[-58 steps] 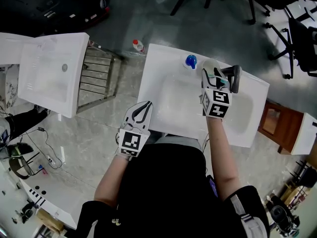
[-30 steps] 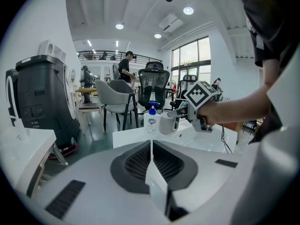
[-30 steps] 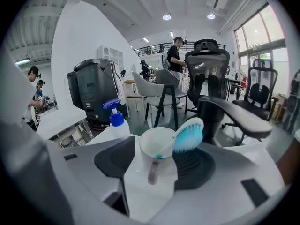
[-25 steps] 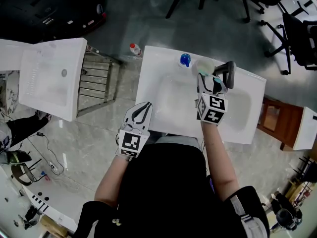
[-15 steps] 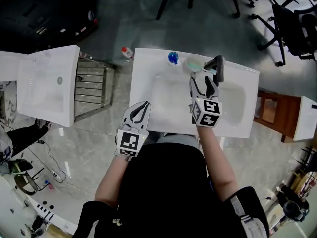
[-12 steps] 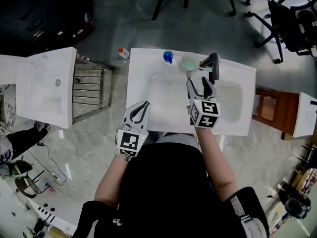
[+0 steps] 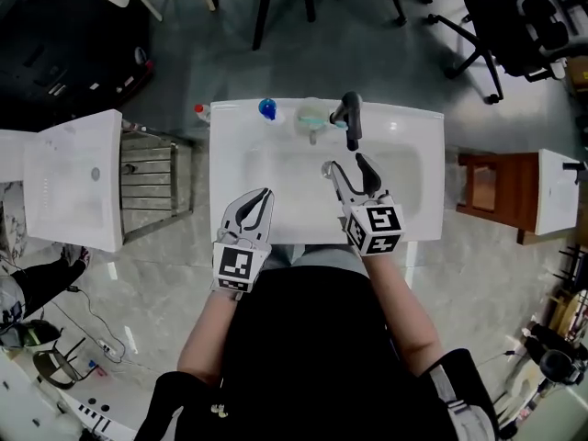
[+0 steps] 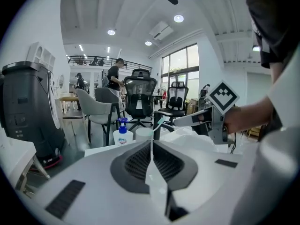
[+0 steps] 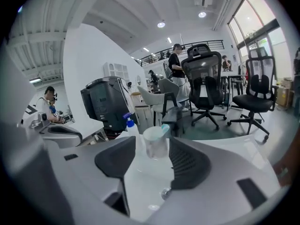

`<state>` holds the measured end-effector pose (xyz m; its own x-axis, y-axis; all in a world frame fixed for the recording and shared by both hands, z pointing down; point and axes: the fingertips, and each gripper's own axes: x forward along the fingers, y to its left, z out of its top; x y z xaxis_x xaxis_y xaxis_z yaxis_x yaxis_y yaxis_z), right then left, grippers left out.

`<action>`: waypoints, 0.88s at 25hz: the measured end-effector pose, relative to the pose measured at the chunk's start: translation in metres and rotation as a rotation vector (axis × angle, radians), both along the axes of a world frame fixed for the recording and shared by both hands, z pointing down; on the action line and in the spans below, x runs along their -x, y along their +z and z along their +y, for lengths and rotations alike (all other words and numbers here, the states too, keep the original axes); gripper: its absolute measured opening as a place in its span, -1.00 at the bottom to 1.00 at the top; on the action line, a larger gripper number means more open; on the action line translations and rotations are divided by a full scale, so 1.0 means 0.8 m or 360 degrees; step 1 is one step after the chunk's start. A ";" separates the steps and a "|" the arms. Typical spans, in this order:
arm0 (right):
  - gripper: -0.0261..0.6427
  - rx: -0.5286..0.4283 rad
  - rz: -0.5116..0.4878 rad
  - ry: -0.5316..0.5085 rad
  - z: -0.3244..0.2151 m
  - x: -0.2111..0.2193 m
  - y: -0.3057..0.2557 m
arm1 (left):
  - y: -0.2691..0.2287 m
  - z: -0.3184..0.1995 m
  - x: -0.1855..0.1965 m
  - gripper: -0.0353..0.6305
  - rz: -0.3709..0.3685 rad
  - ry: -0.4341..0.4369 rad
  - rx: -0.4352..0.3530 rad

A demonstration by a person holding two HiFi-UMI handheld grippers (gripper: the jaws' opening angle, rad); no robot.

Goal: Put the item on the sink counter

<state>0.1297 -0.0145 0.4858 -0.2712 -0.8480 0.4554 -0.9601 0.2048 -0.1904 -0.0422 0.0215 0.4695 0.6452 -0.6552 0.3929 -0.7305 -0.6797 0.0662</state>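
One cup on sink counter — right gripper agape.

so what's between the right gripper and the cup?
Just bare white basin and the drain, seen in the right gripper view. Right gripper is open, clear of the cup.

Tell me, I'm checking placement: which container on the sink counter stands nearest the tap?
The clear cup with the toothbrush, right beside the dark tap; the blue-pump soap bottle stands farther to its left.
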 end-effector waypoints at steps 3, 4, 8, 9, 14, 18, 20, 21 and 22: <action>-0.31 -0.0035 0.0019 -0.0025 0.014 -0.016 -0.017 | -0.009 0.000 -0.020 -0.80 0.0023 0.0016 -0.0021; -0.41 -0.0049 0.0023 -0.0028 0.018 -0.022 -0.023 | -0.012 0.000 -0.027 -0.80 0.0030 0.0023 -0.0028; -0.63 -0.0114 0.0029 -0.0063 0.036 -0.043 -0.049 | -0.029 0.003 -0.055 -0.80 0.0054 0.0061 -0.0054; -0.66 -0.0131 0.0042 -0.0083 0.040 -0.047 -0.055 | -0.033 0.004 -0.061 -0.80 0.0061 0.0070 -0.0059; -0.72 -0.0199 0.0156 -0.0194 0.059 -0.055 -0.077 | -0.047 0.005 -0.087 -0.80 0.0087 0.0116 -0.0077; -0.73 -0.0233 0.0142 -0.0218 0.071 -0.060 -0.090 | -0.056 0.005 -0.103 -0.80 0.0138 0.0140 -0.0082; -0.73 -0.0241 0.0132 -0.0216 0.076 -0.064 -0.093 | -0.058 0.007 -0.108 -0.80 0.0183 0.0146 -0.0075; -0.73 -0.0244 0.0127 -0.0214 0.079 -0.066 -0.094 | -0.061 0.009 -0.112 -0.80 0.0204 0.0157 -0.0078; -0.73 -0.0247 0.0121 -0.0210 0.080 -0.068 -0.095 | -0.065 0.009 -0.117 -0.81 0.0219 0.0173 -0.0084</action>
